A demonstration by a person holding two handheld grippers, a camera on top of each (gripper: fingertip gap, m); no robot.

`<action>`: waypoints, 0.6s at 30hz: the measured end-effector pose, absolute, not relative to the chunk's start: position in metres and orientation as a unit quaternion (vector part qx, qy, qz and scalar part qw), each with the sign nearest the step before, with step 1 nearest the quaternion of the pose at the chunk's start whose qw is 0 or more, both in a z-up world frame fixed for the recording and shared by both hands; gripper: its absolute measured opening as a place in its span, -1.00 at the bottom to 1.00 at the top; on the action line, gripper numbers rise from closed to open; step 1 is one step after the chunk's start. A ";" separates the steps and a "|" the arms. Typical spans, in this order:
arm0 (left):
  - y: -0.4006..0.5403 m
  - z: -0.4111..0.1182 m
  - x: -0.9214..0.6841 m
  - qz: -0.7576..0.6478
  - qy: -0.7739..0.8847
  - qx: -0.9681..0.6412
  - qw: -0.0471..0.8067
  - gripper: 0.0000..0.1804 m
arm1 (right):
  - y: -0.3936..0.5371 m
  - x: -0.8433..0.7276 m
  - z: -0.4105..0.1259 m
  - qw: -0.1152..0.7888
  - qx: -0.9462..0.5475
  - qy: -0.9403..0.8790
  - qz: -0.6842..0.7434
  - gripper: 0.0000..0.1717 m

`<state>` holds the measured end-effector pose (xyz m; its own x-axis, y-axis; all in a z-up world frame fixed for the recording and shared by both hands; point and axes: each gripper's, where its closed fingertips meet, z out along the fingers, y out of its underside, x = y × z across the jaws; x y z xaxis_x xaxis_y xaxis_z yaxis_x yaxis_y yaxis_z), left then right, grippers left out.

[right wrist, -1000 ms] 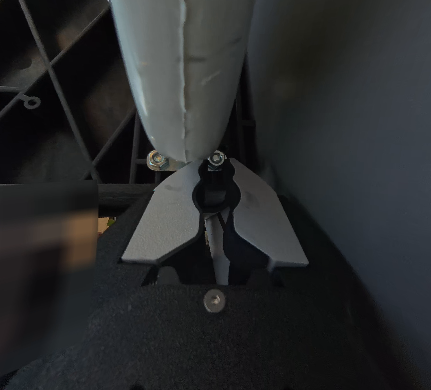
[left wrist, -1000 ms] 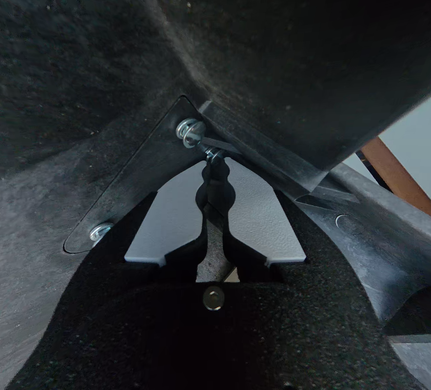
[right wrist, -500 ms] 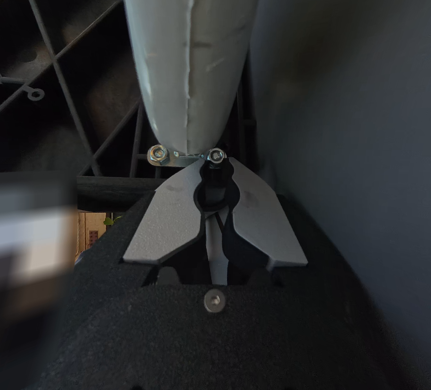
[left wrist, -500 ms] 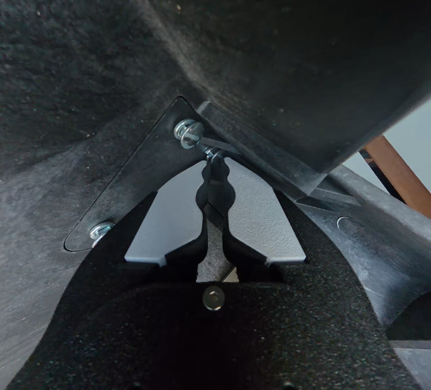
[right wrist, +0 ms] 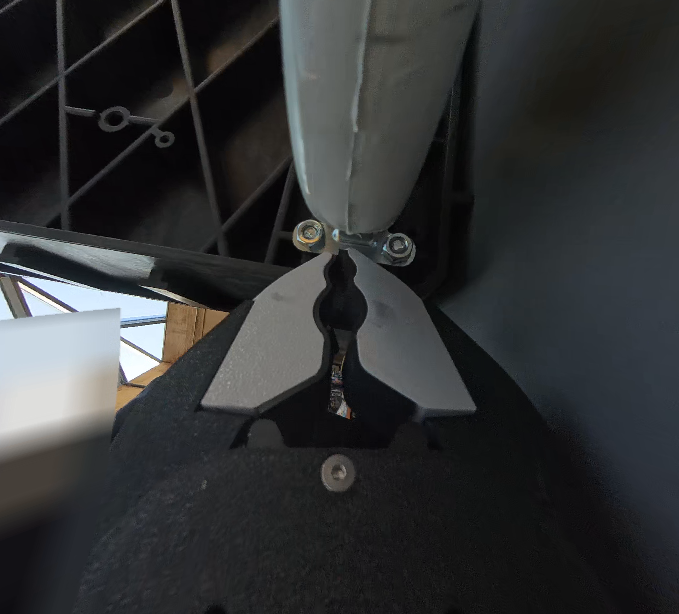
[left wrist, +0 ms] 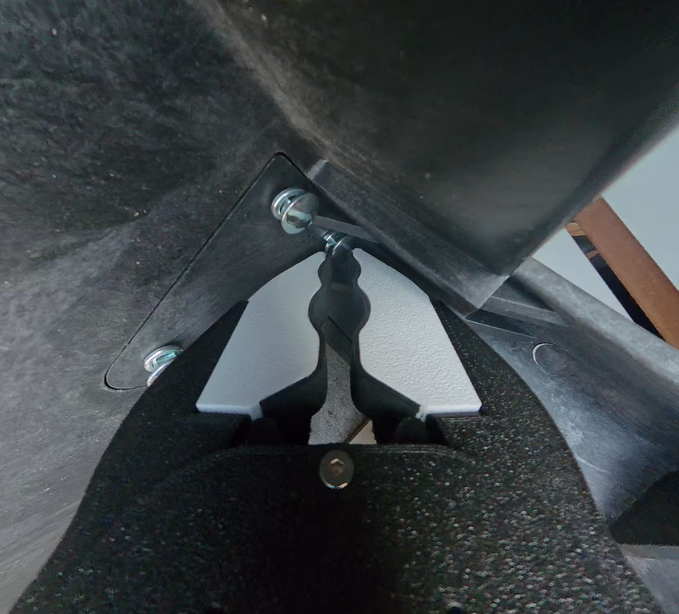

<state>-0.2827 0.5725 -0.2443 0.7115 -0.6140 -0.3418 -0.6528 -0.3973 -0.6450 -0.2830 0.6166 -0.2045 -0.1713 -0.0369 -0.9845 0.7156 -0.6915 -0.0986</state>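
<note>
Bolt (left wrist: 336, 242), small, stiff, slippery steel, best held by shank: my left fingers (left wrist: 279, 310) pinch it beside black plate (left wrist: 235, 266); right fingers (right wrist: 286, 321) closed together.

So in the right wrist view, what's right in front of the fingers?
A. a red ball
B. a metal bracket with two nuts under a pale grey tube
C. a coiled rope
B: a shiny metal bracket with a nut at each end sits below the pale grey tube.

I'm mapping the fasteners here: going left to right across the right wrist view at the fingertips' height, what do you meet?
Black ribbed grid panel → left hex nut → grey tube's base → right hex nut → dark grey wall.
</note>
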 end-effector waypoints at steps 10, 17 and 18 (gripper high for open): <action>0.571 -0.244 -0.283 0.030 0.388 -0.832 0.396 -0.92 | 0.644 -0.283 -0.236 0.212 0.669 0.321 -0.636 -1.00; 0.571 -0.245 -0.283 0.029 0.392 -0.831 0.394 -0.92 | 0.622 -0.284 -0.230 0.254 0.637 0.344 -0.641 -0.94; 0.571 -0.245 -0.283 0.029 0.392 -0.831 0.394 -0.92 | 0.619 -0.284 -0.230 0.258 0.636 0.345 -0.640 -0.95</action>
<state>-0.2827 0.5707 -0.2446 0.6904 -0.6287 -0.3579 -0.6748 -0.3814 -0.6318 -0.2838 0.6194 -0.2299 -0.0580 0.1078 -0.9925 0.7689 -0.6293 -0.1133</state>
